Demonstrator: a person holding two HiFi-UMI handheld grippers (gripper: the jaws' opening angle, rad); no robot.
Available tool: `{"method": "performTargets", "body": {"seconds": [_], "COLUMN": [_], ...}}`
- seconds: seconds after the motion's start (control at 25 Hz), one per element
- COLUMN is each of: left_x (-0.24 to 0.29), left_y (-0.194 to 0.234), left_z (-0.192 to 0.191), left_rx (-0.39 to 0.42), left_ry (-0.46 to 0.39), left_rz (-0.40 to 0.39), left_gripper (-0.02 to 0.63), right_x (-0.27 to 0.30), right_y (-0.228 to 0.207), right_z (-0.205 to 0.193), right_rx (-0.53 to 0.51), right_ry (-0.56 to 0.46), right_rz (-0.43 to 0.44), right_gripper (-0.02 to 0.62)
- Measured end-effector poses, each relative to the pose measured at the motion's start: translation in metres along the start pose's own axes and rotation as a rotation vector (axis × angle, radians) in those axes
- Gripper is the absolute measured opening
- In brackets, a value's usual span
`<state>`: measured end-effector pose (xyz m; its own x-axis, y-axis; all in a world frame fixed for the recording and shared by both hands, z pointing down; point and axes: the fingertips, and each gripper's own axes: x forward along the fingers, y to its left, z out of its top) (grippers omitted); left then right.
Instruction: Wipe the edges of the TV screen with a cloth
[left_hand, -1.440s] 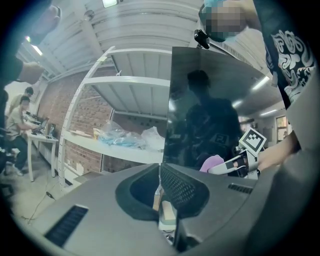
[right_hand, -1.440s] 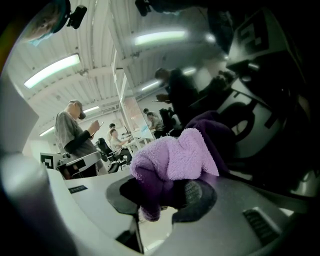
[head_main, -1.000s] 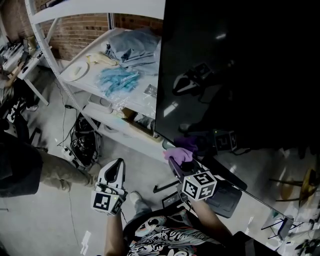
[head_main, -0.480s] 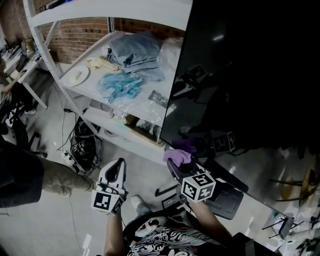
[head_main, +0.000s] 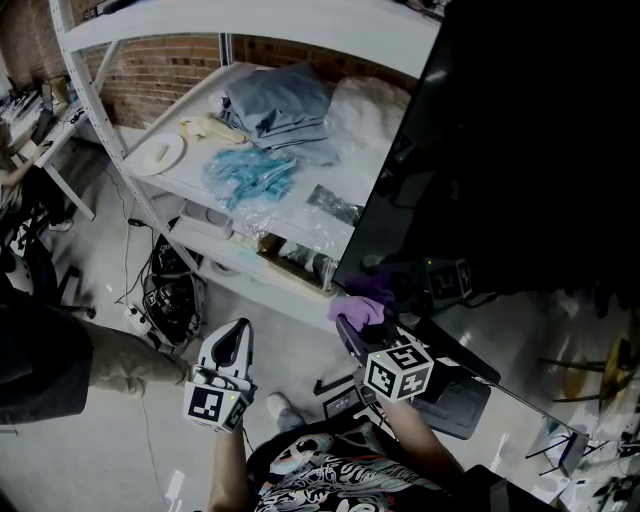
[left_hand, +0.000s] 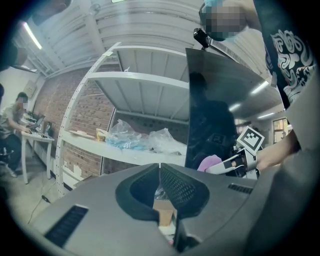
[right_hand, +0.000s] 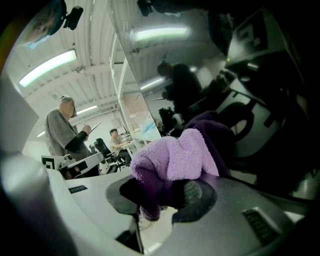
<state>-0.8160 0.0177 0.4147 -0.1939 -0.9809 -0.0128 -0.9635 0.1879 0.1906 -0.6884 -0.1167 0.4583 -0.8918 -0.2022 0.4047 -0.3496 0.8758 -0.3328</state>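
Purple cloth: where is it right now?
In the head view the purple cloth sits low and centre, clamped in the right gripper at the lower left corner of the TV screen, just right of the white shelf.

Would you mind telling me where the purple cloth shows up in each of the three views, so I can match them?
Head view: purple cloth at lower centre, by the TV screen's lower corner.
Left gripper view: right of centre, low against the screen's edge.
Right gripper view: centre, clamped in the right hand-held gripper.
Shared landmark: the TV screen, reflective in the right gripper view.
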Motion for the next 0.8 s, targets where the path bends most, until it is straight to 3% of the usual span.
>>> {"method": "performTargets", "body": {"seconds": [0.32,0.8], "left_x": [-0.009,-0.015], "left_y": [0.020,0.040], "left_z": [0.000,0.003], "left_rx": [0.015,-0.017], "left_ry": [0.031,0.005], "left_rz": [-0.007,-0.028], "left_gripper": [0.025,0.025], "right_x": [0.012,0.033], "right_y": [0.010,0.022], "right_z": [0.005,0.012], "right_rx": [-0.007,-0.025], "right_ry": [-0.013,-0.011], "right_rz": [-0.016,-0.019], "right_gripper": [0.150,0.150]}}
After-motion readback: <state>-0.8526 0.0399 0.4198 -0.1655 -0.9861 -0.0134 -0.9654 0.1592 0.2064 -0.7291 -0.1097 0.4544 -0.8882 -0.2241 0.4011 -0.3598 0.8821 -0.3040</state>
